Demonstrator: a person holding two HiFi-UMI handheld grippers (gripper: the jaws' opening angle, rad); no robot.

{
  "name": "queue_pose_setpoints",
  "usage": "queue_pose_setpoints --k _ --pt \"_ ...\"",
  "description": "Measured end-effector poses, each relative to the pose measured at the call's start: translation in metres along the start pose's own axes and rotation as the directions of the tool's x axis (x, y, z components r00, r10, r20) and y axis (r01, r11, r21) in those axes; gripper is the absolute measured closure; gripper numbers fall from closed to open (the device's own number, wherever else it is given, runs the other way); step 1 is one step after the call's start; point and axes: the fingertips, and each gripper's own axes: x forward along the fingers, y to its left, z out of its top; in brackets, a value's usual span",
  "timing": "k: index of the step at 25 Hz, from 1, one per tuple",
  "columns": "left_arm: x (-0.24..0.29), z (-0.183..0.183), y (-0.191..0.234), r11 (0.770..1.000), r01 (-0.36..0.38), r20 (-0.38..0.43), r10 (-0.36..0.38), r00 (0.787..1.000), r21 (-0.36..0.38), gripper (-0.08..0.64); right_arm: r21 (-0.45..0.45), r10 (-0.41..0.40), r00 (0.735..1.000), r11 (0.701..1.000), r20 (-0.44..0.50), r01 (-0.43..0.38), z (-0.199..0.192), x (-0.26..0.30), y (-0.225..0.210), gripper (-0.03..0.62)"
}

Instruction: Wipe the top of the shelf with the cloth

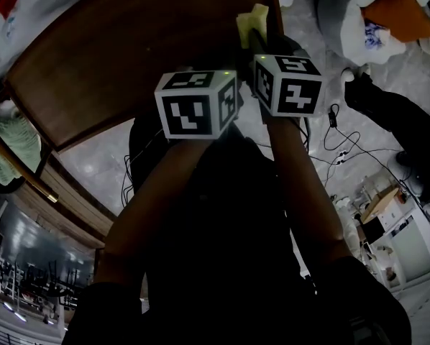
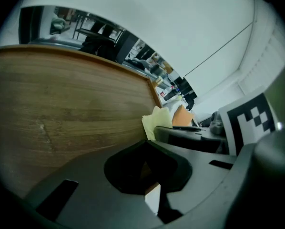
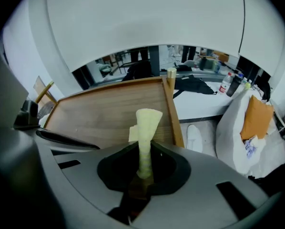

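1. In the head view I see neither the left gripper's [image 2: 145, 168] jaws nor the right gripper's [image 3: 143, 175]; their own bodies cover them.
2. The cloth's [image 3: 145, 128] lower end is lost in the dark between the right jaws.
3. Ahead of the jaws, the head view's top edge cuts off the shelf [image 3: 109, 111].

Two grippers: left gripper [image 2: 147, 174], right gripper [image 3: 142, 174]; one cloth [image 3: 146, 128]; one shelf [image 3: 99, 113]

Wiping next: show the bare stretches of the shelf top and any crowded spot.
The wooden shelf top is bare across its visible span, up to the raised right rim. Crowded only beside that rim, where the right gripper holds the cloth.
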Motion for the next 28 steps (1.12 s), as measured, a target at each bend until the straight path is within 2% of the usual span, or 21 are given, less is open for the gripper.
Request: queue_pose_setpoints --k 5,7,10,14,18,21,24,28 --pt "-0.027 0.001 0.001 1.000 0.022 0.031 -0.023 0.999 0.002 0.549 0.006 -0.072 0.997 0.997 0.029 0.072 0.003 -0.009 -0.003 0.540" --pt "-0.053 0.000 0.018 1.000 0.011 0.058 -0.010 0.998 -0.017 0.549 -0.024 -0.019 0.998 0.999 0.061 0.021 0.011 -0.013 0.028 0.540" --pt "-0.108 -0.001 0.070 0.994 -0.056 0.123 0.068 0.990 -0.092 0.549 -0.070 0.142 0.986 0.988 0.091 -0.135 0.021 -0.009 0.109 0.540" --pt "-0.195 -0.010 0.143 0.962 -0.150 0.195 0.196 0.961 -0.228 0.549 -0.111 0.323 0.941 0.944 0.103 -0.312 0.021 -0.004 0.227 0.540" --pt "-0.268 -0.026 0.203 0.923 -0.207 0.216 0.285 0.934 -0.325 0.549 -0.090 0.526 0.849 0.849 0.045 -0.521 0.002 0.011 0.347 0.540" --pt "-0.312 -0.039 0.228 0.911 -0.225 0.224 0.313 0.923 -0.347 0.549 -0.130 0.577 0.816 0.811 0.013 -0.571 -0.013 0.016 0.409 0.540" --pt "-0.344 -0.048 0.247 0.909 -0.252 0.220 0.334 0.916 -0.333 0.549 -0.111 0.618 0.786 0.780 -0.021 -0.616 -0.027 0.019 0.455 0.540" --pt "-0.371 -0.056 0.265 0.910 -0.285 0.212 0.355 0.910 -0.301 0.549 -0.121 0.635 0.769 0.760 -0.075 -0.639 -0.048 0.022 0.494 0.540"
